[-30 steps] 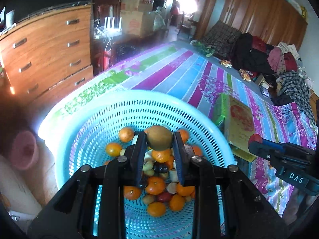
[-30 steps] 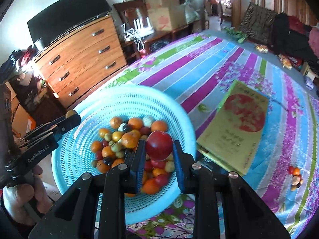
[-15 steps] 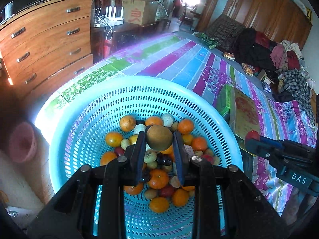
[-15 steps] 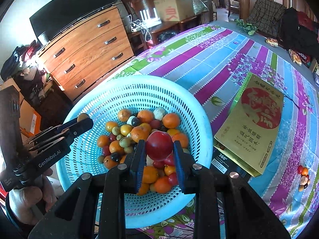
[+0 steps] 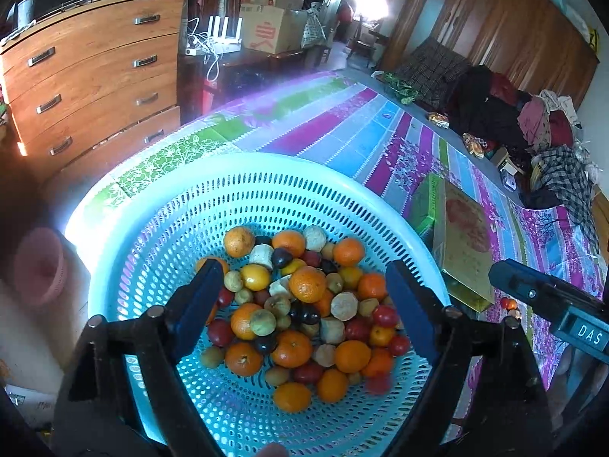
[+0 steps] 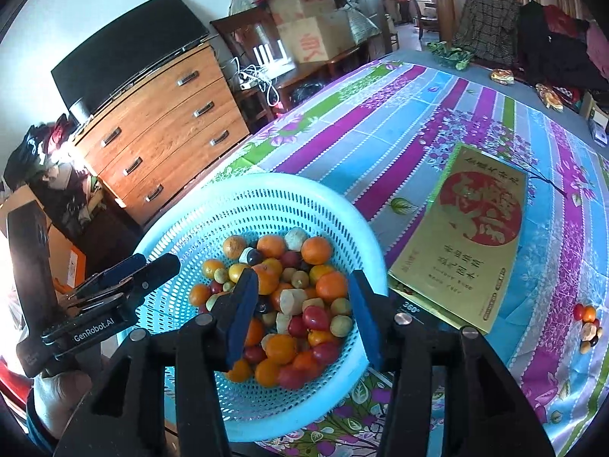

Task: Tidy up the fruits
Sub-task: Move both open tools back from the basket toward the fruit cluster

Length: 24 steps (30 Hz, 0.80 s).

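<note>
Now, through the left wrist camera, we are seeing the left gripper (image 5: pixel 304 291) spreading its jaws wide over the blue basket (image 5: pixel 266 186); the brown fruit it was pinching a second ago is gone from between the pads, and nothing is sitting between them. The basket is holding a heap of fruits (image 5: pixel 304 312): oranges, small red ones, greenish-brown ones and a few dark ones. The right gripper (image 5: pixel 548 301) is showing at the right edge.

Through the right wrist camera, we are watching the right gripper (image 6: pixel 304 301) opening too; the red fruit it was clamping earlier is no longer between its fingers, which are hanging empty over the same pile. The basket is resting on the striped tablecloth (image 6: pixel 418 133), beside a gold box (image 6: pixel 468 236). A few loose fruits (image 6: pixel 588 327) are lying on the cloth, well apart from the basket.
</note>
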Tool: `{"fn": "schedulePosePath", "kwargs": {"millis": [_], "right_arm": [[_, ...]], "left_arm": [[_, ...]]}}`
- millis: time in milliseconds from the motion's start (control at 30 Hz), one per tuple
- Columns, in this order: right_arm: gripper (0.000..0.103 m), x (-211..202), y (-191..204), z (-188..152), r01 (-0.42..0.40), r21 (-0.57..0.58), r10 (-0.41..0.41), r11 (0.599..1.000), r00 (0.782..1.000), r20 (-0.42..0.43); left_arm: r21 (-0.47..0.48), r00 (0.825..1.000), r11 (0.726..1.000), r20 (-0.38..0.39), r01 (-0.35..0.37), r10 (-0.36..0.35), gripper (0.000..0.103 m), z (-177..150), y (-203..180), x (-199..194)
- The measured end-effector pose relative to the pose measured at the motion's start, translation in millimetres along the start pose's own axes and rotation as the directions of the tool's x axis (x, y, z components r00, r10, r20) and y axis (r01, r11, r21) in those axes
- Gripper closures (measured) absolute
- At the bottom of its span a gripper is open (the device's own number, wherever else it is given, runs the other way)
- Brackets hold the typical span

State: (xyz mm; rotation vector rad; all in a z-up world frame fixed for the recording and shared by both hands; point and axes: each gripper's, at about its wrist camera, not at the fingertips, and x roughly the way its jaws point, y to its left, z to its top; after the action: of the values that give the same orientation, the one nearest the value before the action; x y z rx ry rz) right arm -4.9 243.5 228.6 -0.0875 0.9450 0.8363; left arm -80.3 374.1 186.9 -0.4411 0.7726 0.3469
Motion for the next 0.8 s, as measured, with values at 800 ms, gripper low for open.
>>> {"fn": "schedulePosePath", "kwargs": {"millis": [800], "right_arm": [[0.045, -103.1, -75.2, -72.1, 0.431, 0.049, -0.430, 0.901, 0.872, 0.235]], "left_arm": [[0.170, 0.999, 0.984, -0.001, 0.052, -0.053, 0.000, -25.4, -94.3, 1.8]]}}
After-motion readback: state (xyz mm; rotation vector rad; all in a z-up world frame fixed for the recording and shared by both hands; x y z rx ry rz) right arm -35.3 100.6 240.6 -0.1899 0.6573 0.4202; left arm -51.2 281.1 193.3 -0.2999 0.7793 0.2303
